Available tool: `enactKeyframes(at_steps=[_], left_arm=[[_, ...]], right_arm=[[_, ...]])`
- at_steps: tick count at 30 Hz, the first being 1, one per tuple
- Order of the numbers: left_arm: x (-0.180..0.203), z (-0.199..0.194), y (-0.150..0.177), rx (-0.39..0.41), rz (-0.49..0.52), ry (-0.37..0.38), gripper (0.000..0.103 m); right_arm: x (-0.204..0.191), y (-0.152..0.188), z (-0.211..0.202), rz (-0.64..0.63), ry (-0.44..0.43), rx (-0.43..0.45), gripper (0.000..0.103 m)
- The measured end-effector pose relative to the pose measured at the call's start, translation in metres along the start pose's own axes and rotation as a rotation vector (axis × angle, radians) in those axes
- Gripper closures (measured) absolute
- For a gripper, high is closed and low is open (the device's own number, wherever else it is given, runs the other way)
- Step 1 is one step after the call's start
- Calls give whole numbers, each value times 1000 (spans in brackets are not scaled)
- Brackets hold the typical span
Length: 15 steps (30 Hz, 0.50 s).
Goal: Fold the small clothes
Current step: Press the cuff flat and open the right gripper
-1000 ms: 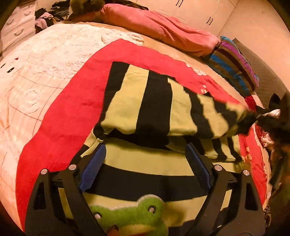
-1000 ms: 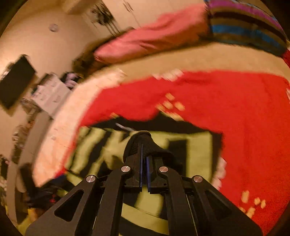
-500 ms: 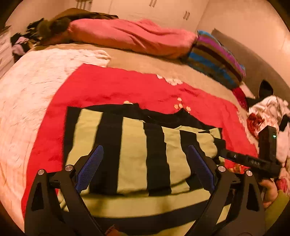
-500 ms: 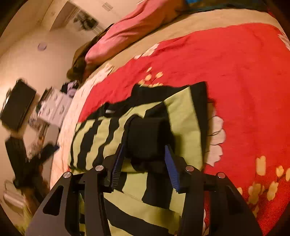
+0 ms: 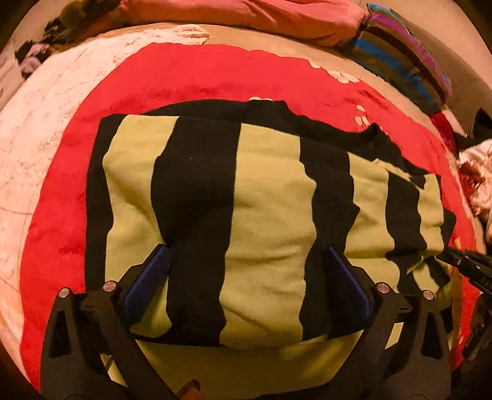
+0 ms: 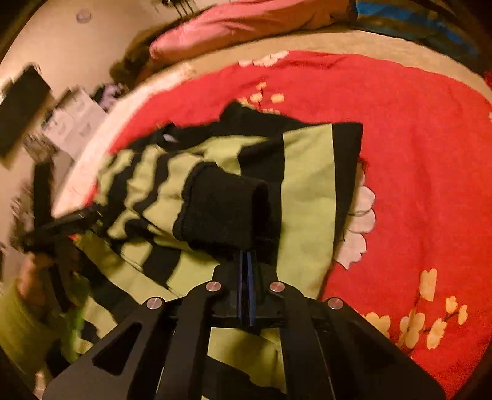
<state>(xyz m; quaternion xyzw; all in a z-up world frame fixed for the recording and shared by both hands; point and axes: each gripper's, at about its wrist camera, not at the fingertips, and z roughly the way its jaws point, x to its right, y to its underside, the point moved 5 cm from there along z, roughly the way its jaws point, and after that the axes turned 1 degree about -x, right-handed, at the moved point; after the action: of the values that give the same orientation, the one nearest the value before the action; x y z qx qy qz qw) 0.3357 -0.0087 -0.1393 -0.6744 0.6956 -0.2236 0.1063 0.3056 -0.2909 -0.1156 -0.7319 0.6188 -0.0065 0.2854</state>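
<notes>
Left wrist view: my left gripper is spread about as wide as it goes, jaws having just been opening further, and nothing is pinched. The blue pads stand either side of a broad fold of the striped sweater, black and pale green, but they don't press on it. The sweater lies folded across the red blanket, stripes running away from me, a black edge along its far side. Beyond the blanket I see a pink pillow and a striped cushion at the far right. At the right edge the tip of my other tool pokes in at the sweater's end.

Right wrist view: my right gripper has its jaws fully together, blue pads meeting. The black cuff of the sweater's sleeve sits right at the fingertips; whether a bit of it is caught between the pads I cannot tell. The sweater spreads out beyond, on the red blanket with its pale flower print. Off to the left, blurred, my left gripper reaches over the sweater's other end, held by a hand in a green sleeve.
</notes>
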Motion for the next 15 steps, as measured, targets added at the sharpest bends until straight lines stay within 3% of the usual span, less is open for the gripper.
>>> enactKeyframes(at_steps=[6, 9, 11, 15], left_arm=[[0, -4, 2, -12, -1, 14, 9], [1, -6, 4, -11, 3, 16, 9], [3, -6, 6, -7, 8, 10, 9], [8, -7, 8, -1, 18, 1, 9]], right_arm=[[14, 7, -7, 115, -18, -21, 101], [23, 6, -35, 211, -1, 98, 101], [17, 1, -50, 197, 41, 174, 97], [-26, -11, -51, 65, -3, 227, 97]])
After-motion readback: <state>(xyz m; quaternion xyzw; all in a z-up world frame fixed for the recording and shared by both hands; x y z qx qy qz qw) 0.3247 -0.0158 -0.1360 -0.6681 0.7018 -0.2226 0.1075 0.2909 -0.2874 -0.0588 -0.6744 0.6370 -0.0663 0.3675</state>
